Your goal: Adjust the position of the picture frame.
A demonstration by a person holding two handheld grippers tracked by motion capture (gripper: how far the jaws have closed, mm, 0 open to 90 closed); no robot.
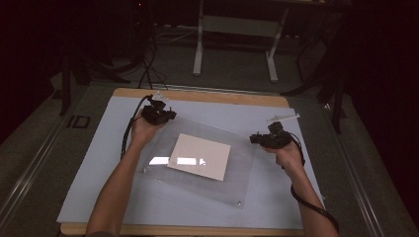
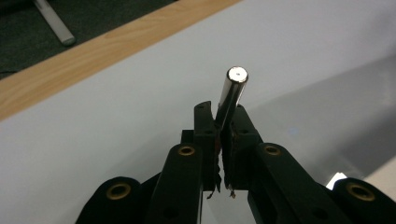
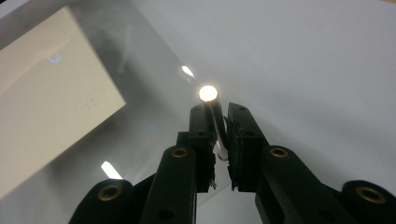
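Note:
A clear plastic sheet (image 1: 237, 173) lies aslant on the white board (image 1: 99, 168), with a beige square card (image 1: 200, 156) at its middle. My left gripper (image 1: 158, 114) is at the sheet's far left corner. In the left gripper view that gripper (image 2: 221, 109) is shut on a shiny metal pin (image 2: 232, 91) that sticks out past its tips. At the sheet's right corner is my right gripper (image 1: 269, 138). Seen in its own view, the right gripper (image 3: 218, 109) is shut on a second metal pin (image 3: 208, 93), above the clear sheet (image 3: 154, 93) and near the card (image 3: 46, 93).
The board rests on a wooden table top (image 1: 197, 96) whose far edge (image 2: 93, 51) runs close behind the left gripper. A small clear strip (image 1: 283, 117) lies on the board beyond the right gripper. Small studs (image 1: 239, 202) sit in the sheet's near corners. White table legs (image 1: 198, 54) stand on the floor beyond.

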